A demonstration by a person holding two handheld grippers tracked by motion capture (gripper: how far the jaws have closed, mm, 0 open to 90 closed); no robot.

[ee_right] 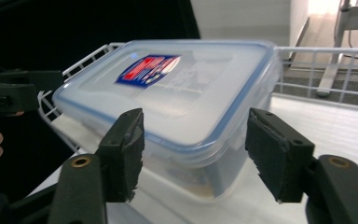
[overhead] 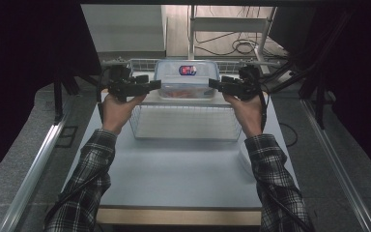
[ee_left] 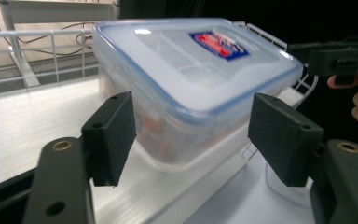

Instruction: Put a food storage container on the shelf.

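Left gripper [overhead: 155, 84] is released, pads clear of the box [overhead: 187, 79], nothing pinched. Right gripper [overhead: 213, 83] is the same, jaws apart, box end between them but untouched. The box sits lid-on on a white shelf [overhead: 174, 100] above the wire basket [overhead: 186, 126], long axis running gripper to gripper. Each claw faces one short end, about equally near. In the left gripper view the box [ee_left: 191, 79] lies straight ahead of my jaws; same in the right gripper view [ee_right: 177, 93]. I judge any next grasp goes inward along that axis.
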